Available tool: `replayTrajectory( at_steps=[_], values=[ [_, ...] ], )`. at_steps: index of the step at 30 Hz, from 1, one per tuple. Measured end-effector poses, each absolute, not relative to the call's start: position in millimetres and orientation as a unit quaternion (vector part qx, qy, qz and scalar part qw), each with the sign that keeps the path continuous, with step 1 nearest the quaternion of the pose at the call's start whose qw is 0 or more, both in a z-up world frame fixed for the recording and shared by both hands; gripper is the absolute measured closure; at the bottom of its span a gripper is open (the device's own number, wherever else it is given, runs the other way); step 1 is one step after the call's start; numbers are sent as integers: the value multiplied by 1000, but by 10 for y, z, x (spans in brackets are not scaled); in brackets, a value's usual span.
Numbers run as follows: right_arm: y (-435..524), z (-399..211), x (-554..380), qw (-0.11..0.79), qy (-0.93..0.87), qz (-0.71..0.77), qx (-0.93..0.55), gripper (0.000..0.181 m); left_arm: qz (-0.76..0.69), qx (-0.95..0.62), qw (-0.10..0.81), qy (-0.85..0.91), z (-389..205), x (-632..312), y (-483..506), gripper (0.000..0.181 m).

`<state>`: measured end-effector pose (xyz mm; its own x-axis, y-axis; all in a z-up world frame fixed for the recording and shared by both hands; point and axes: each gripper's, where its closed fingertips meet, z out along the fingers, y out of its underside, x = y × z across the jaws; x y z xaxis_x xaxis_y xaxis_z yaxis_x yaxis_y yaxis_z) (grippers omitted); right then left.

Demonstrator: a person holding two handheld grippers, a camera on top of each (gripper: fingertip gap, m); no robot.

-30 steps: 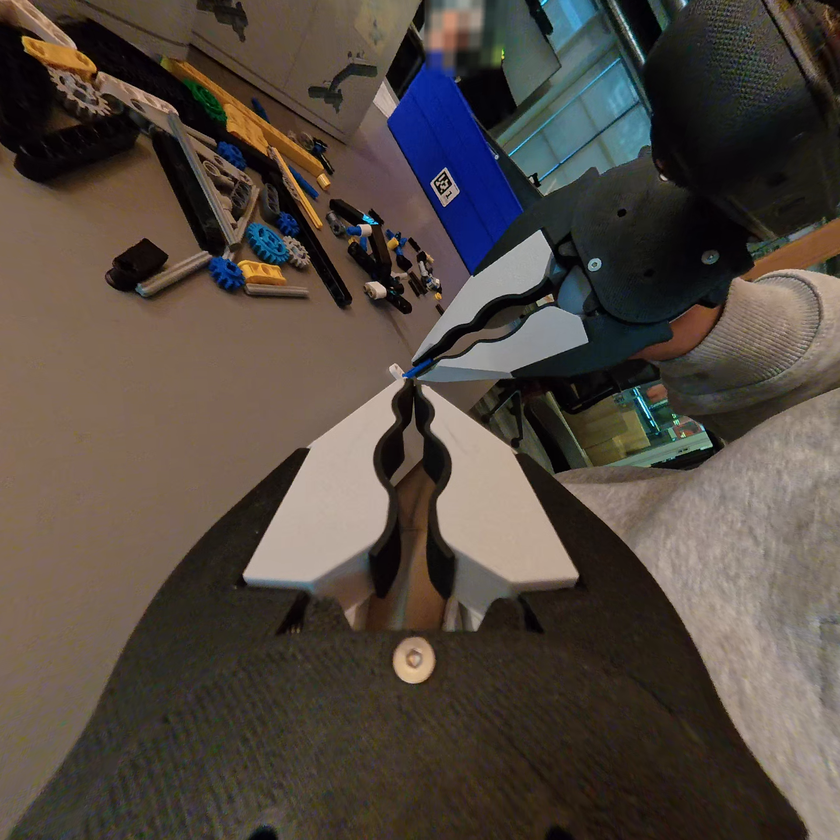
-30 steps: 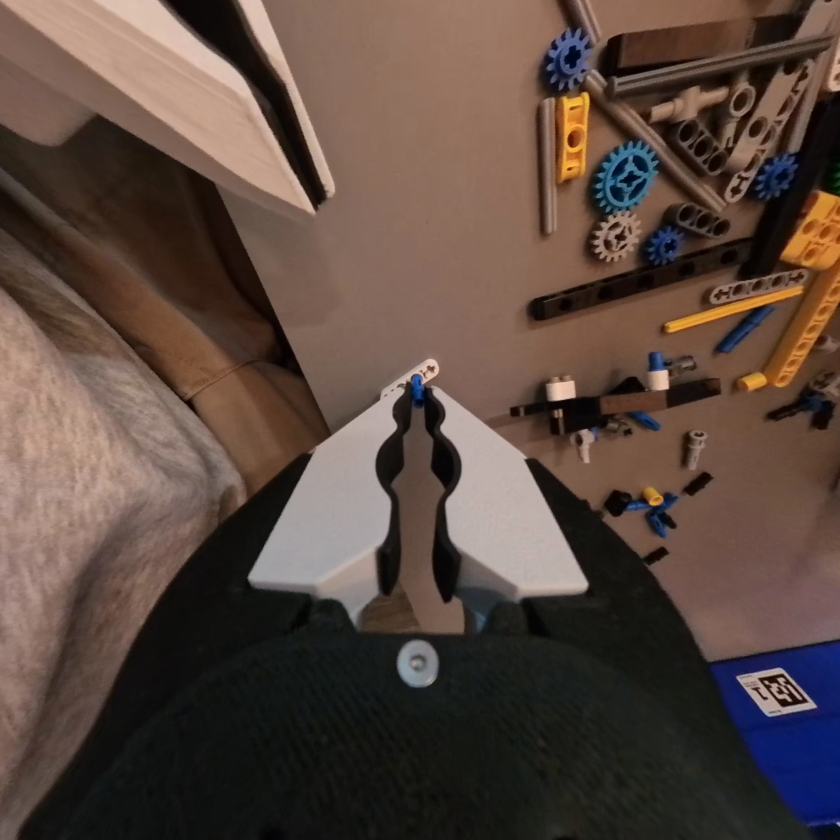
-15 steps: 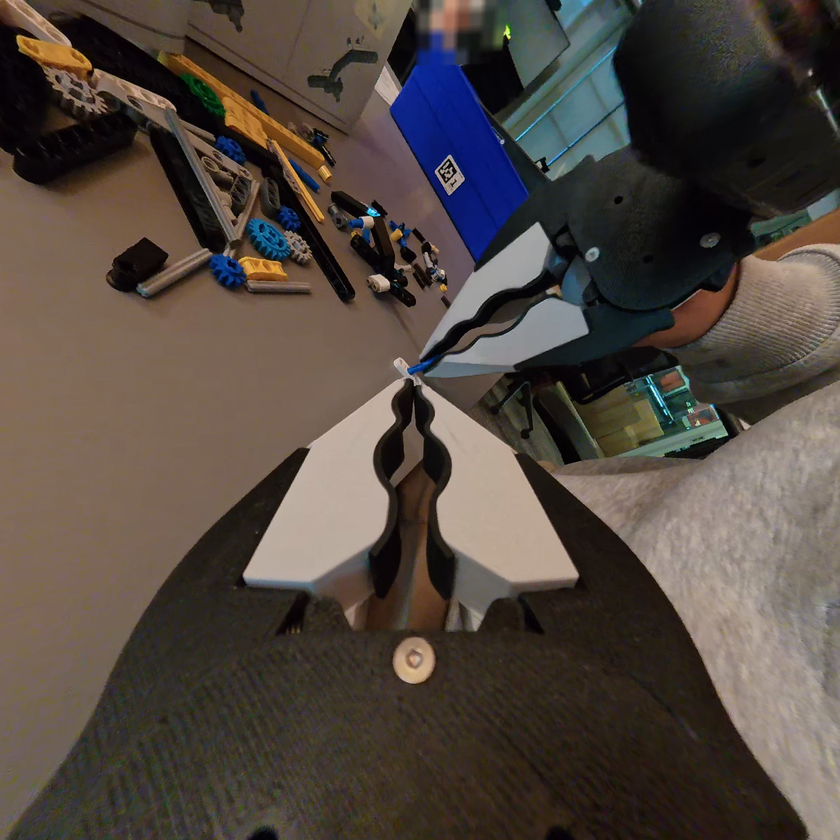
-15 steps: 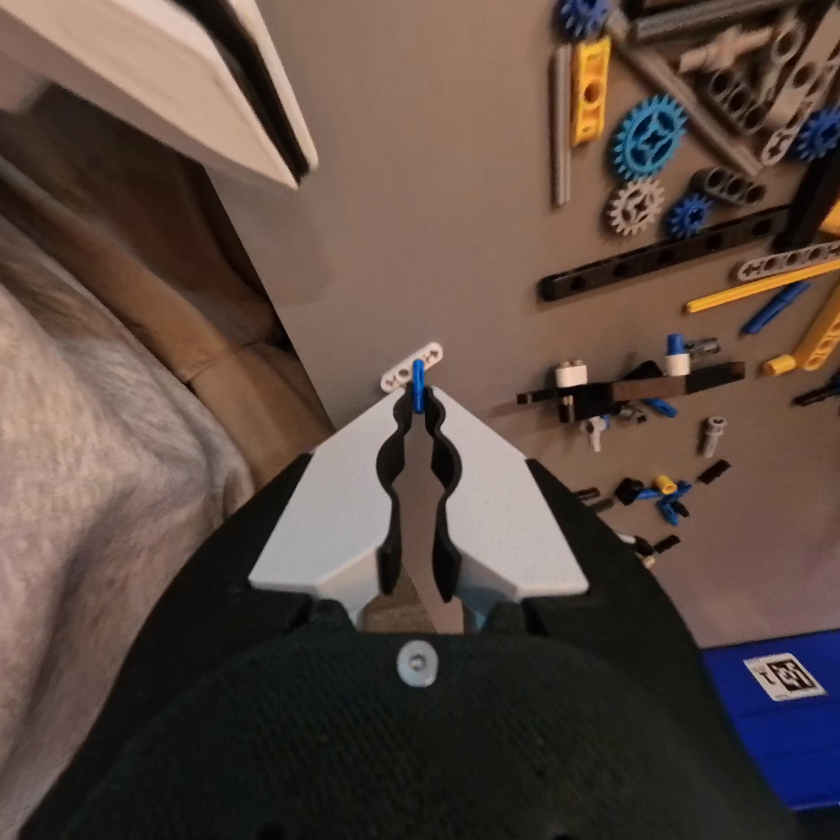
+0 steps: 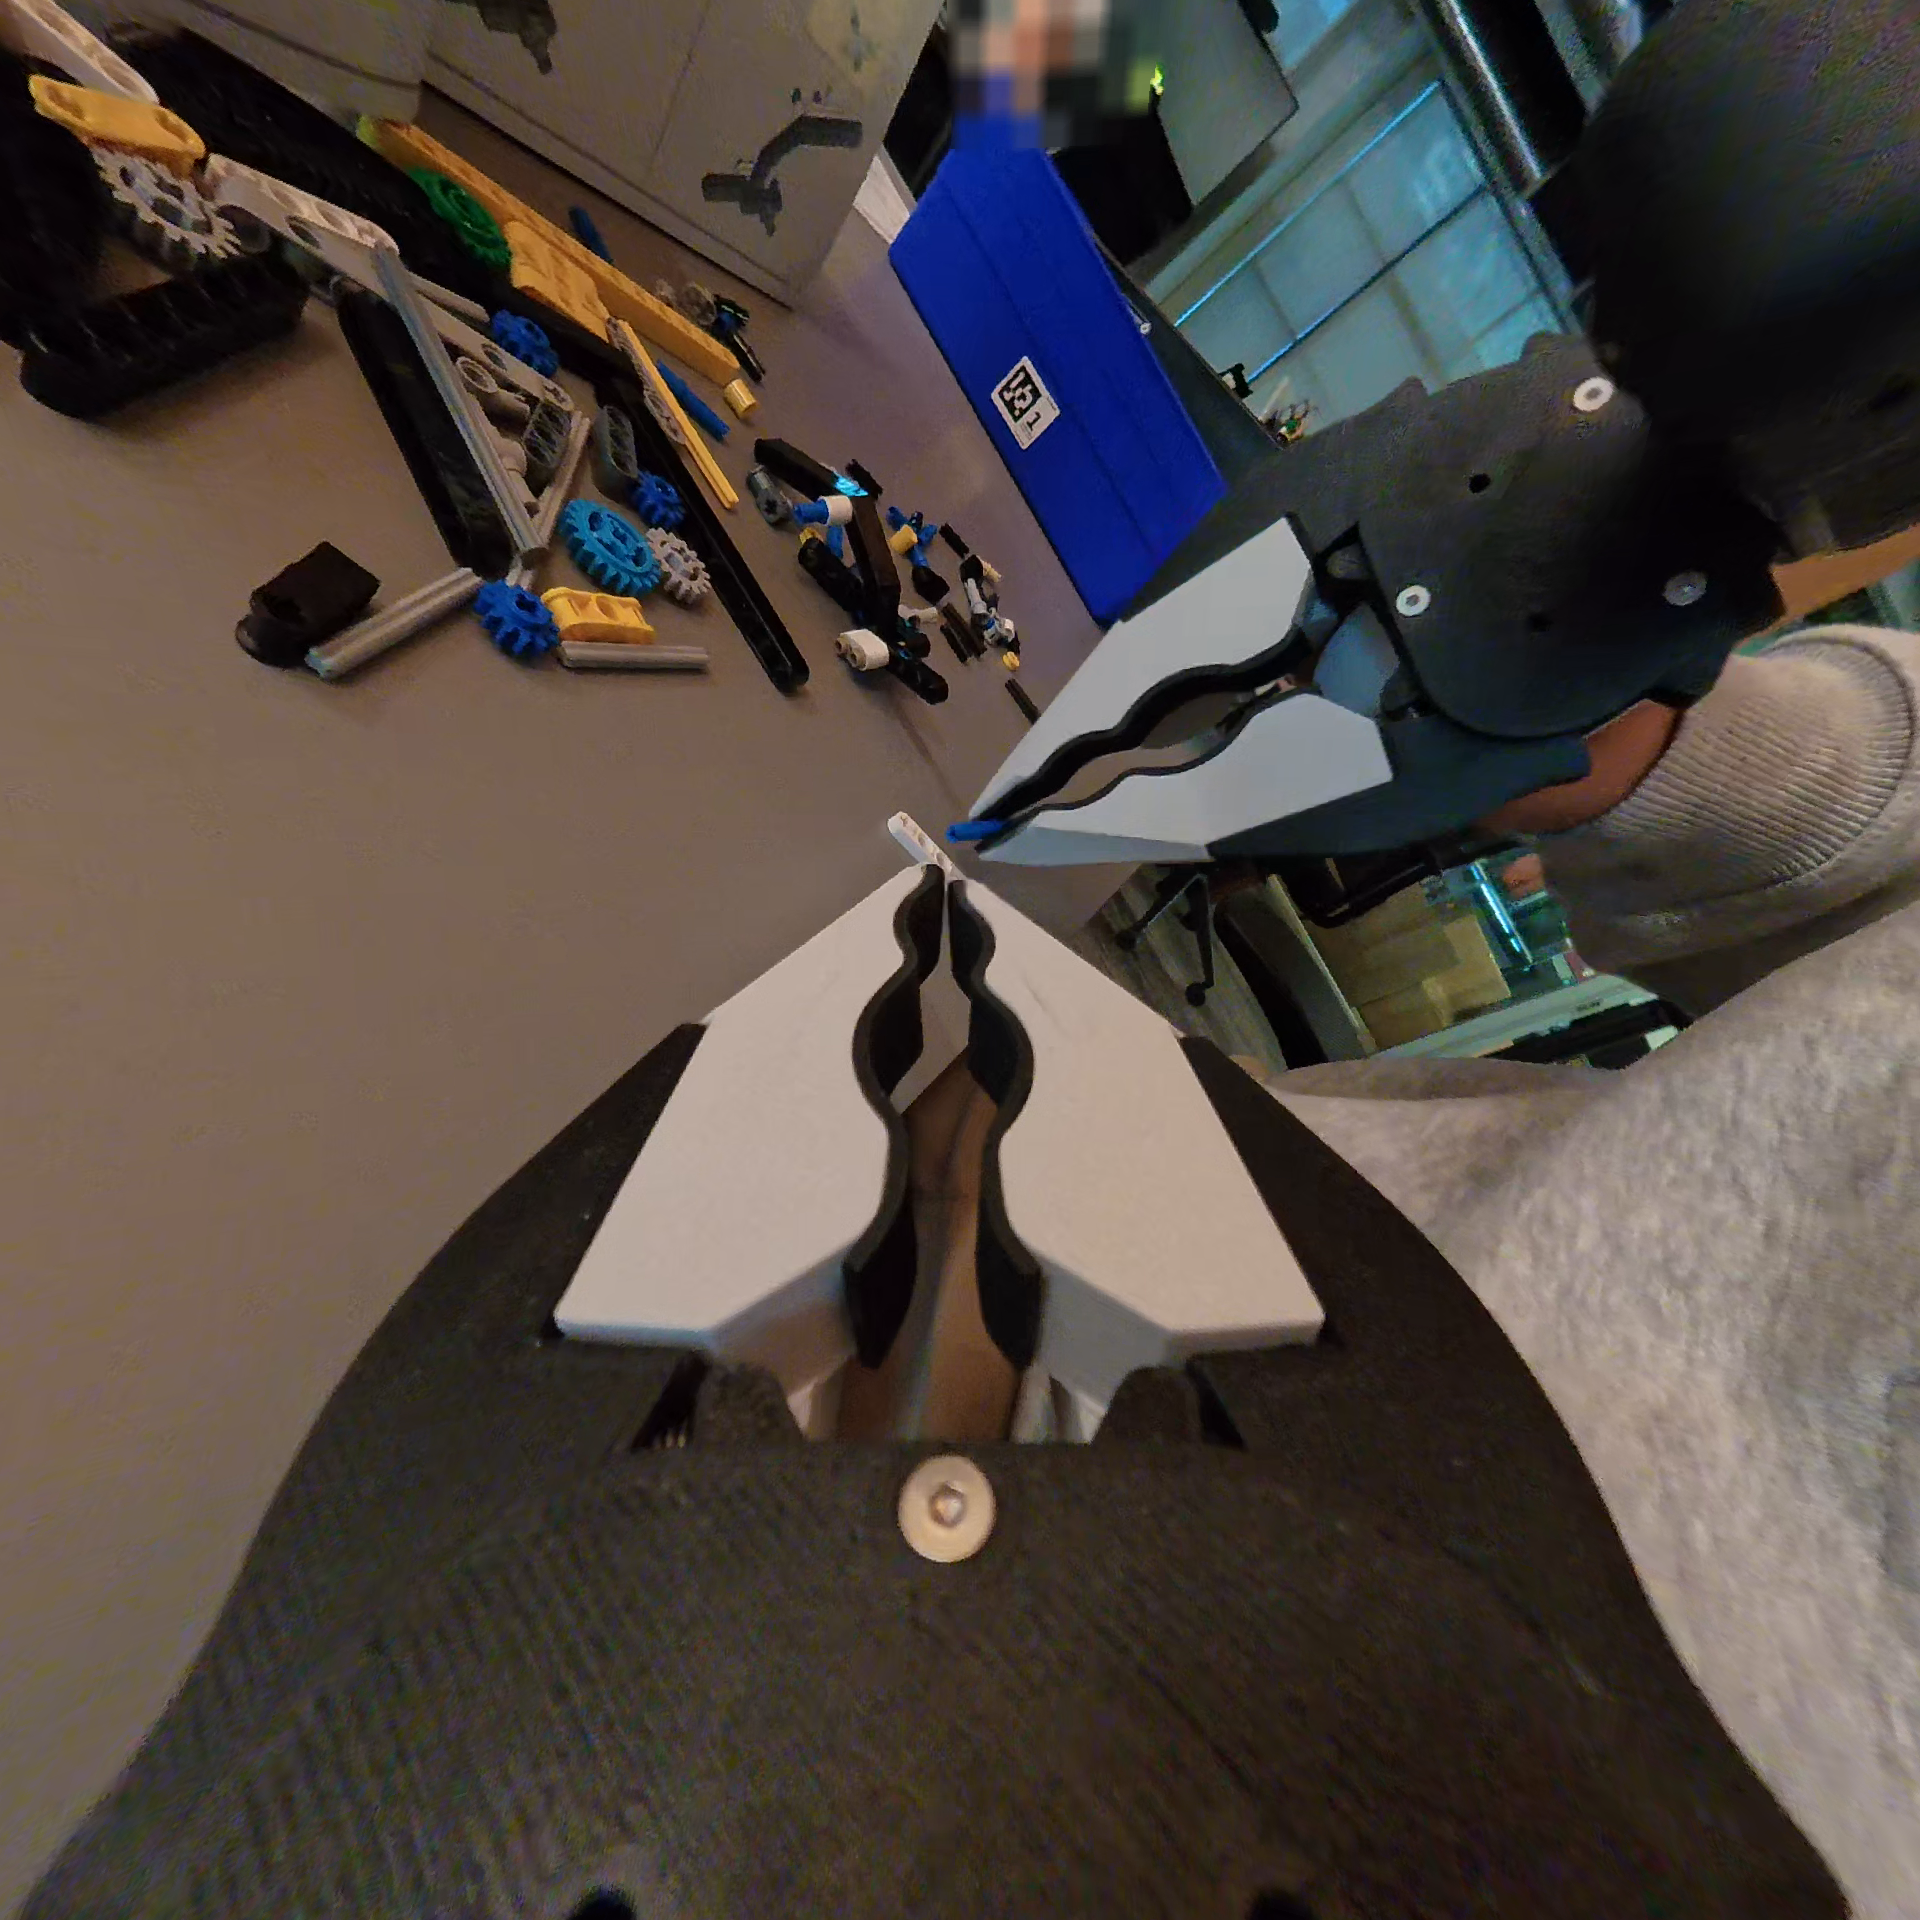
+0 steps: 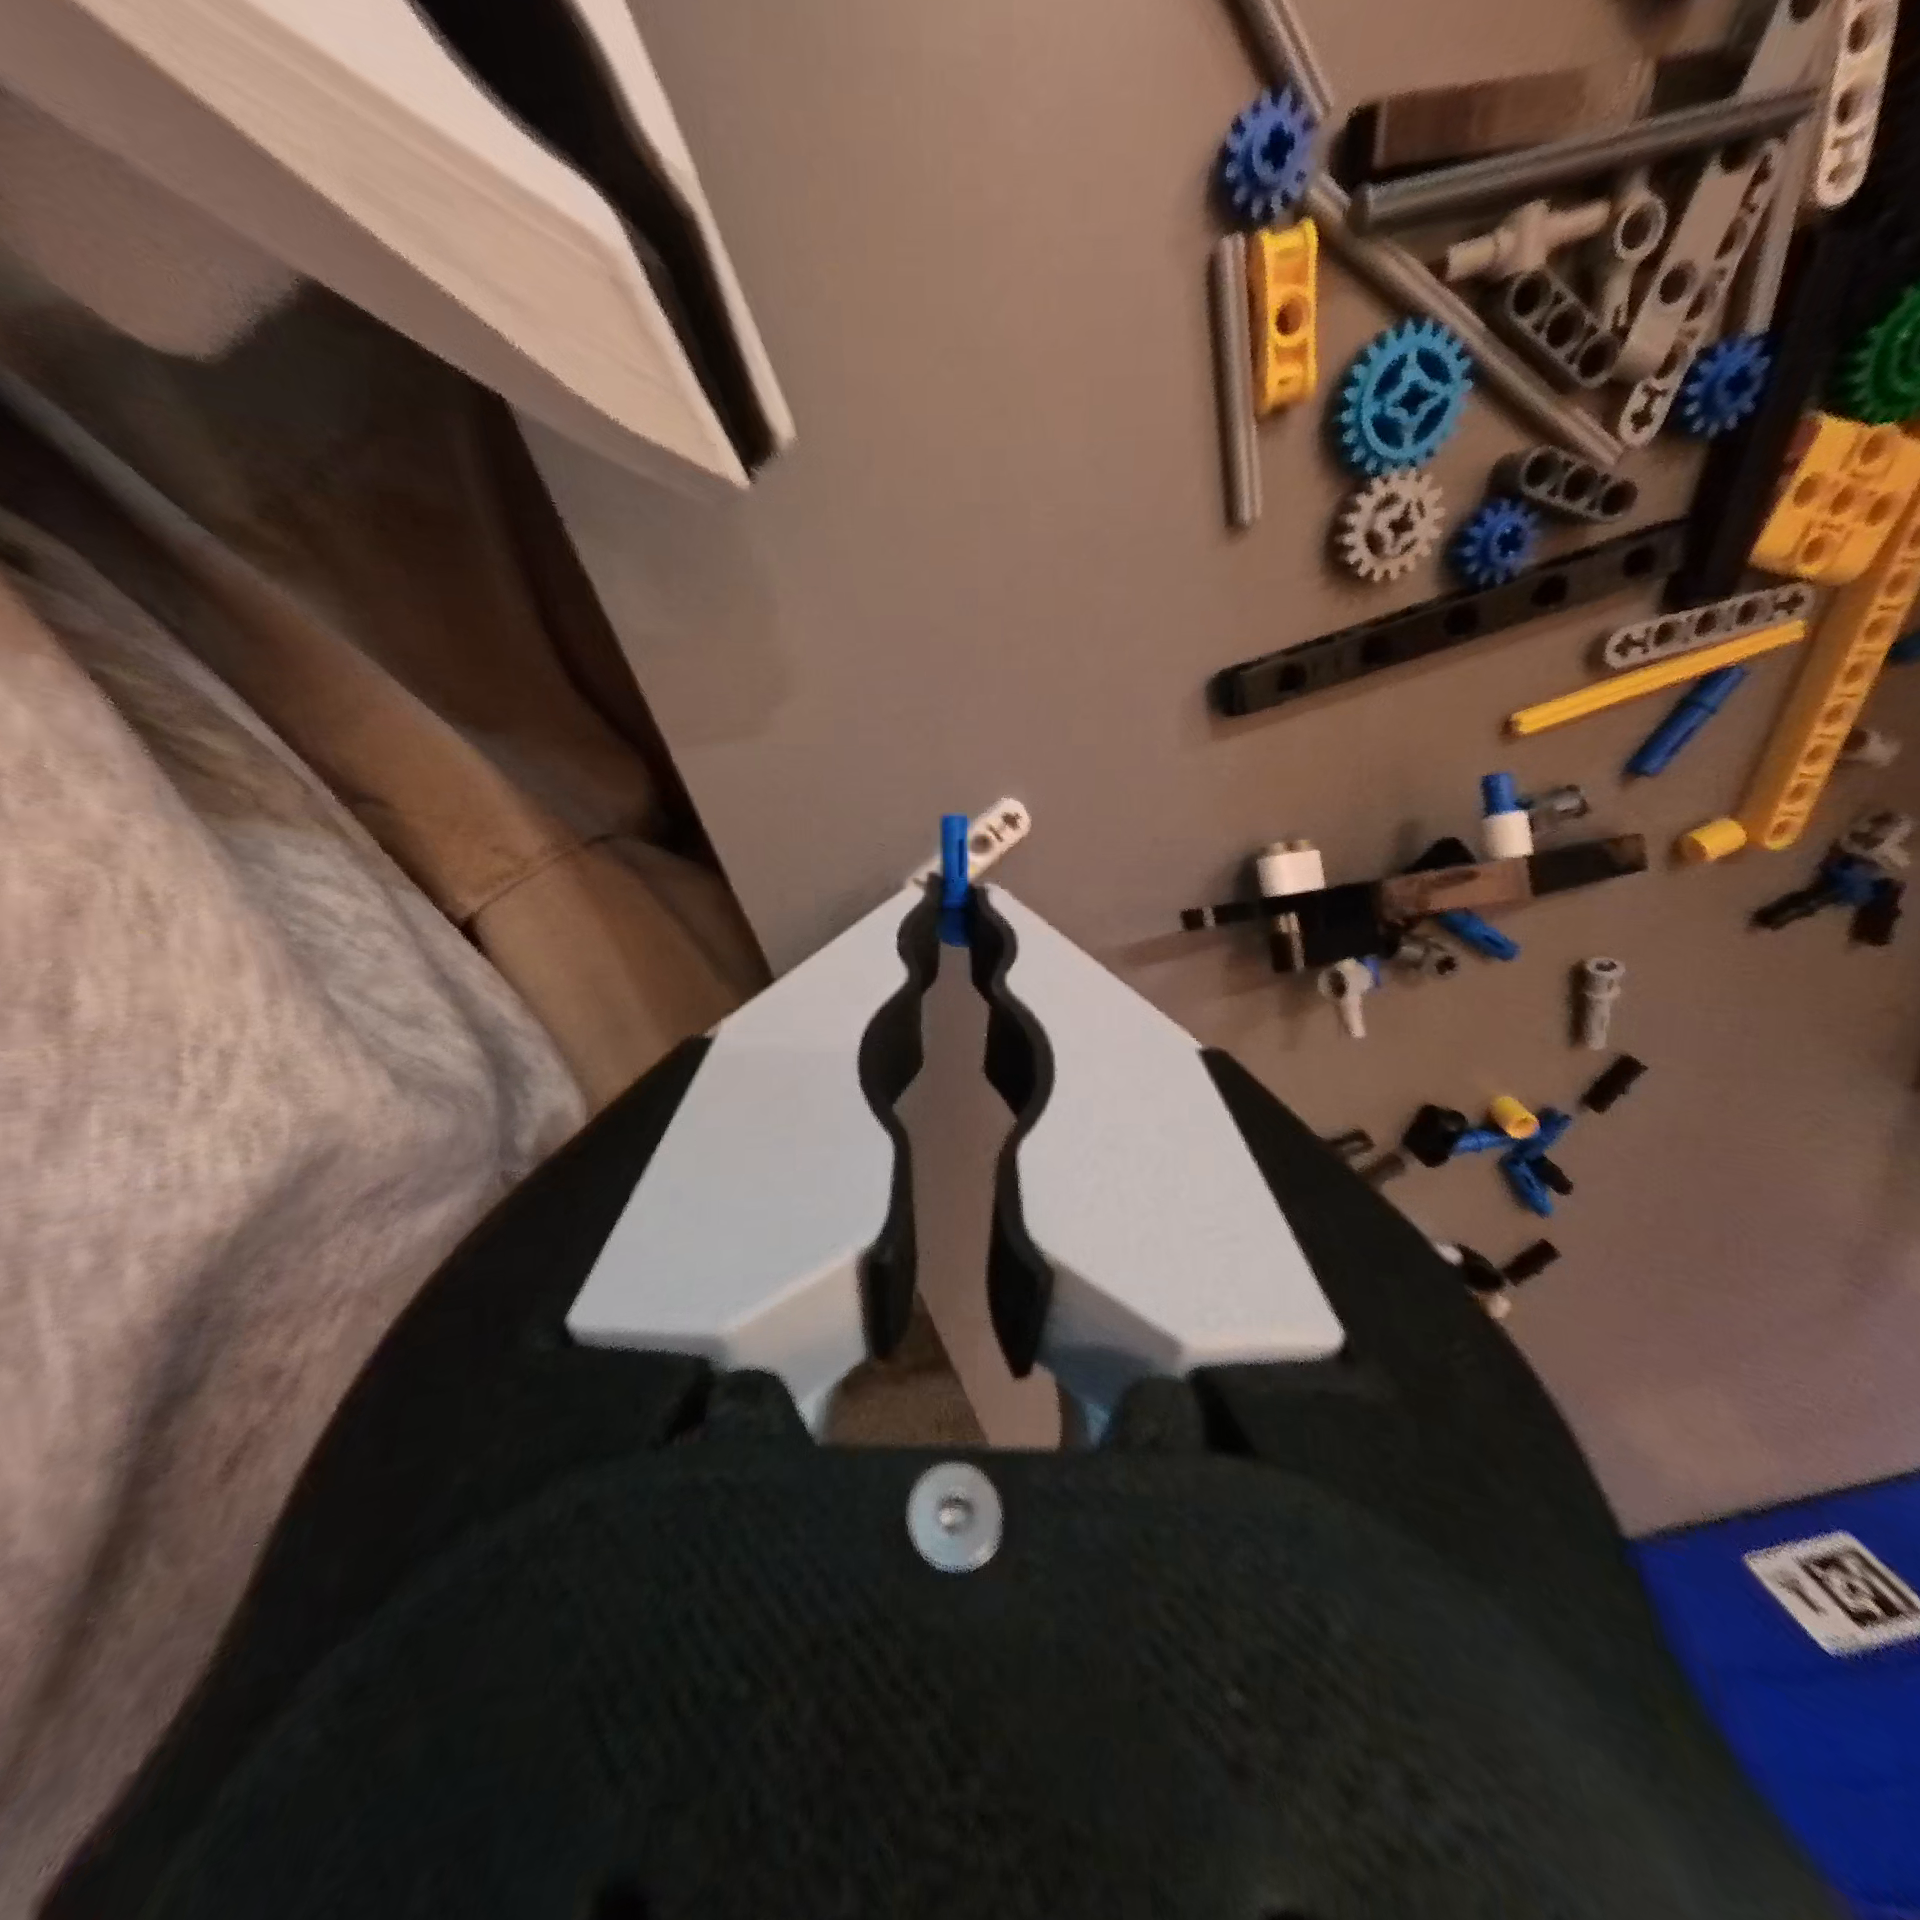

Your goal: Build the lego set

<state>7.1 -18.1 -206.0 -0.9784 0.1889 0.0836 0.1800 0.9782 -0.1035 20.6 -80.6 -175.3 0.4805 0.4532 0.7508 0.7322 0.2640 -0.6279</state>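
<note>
a: what sits past the far edge of the grey table [image 5: 312,987]?

b: a blue bin [image 5: 1049,395] with a white square marker sticker [image 5: 1025,402] on its side; it also shows at the lower corner of the right wrist view [image 6: 1766,1766].

a: anything behind it?

b: pale cabinet doors [image 5: 665,114], glass partitions [image 5: 1382,229], and stacked cardboard boxes [image 5: 1423,966] lower down.

a: and nearer?

b: a grey fleece sleeve [image 5: 1621,1403].
</note>
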Motion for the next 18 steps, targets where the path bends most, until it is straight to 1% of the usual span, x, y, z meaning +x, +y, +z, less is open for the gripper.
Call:
replayTrajectory(
  at_steps=[3,5,7,9,11,13,18],
  values=[
    [-323,-2012,169,29,-991,94,-95,178,-106,-608,621,-483,-1726,245,-757,179],
    [-400,-1974,253,0,-986,126,-111,178,-87,-641,620,-443,-1669,331,-637,177],
    [-486,-1900,346,-51,-972,174,-146,179,-34,-675,605,-421,-1670,354,-559,174],
    [-492,-1821,357,-75,-959,209,-176,179,22,-699,587,-408,-1695,341,-536,171],
    [-454,-1763,377,-85,-951,230,-186,179,36,-715,585,-382,-1680,388,-460,169],
    [-396,-1738,420,-87,-949,239,-186,179,31,-721,591,-361,-1648,451,-359,163],
    [-238,-1715,488,-75,-945,258,-188,178,56,-737,589,-328,-1629,523,-182,159]
  ],
)
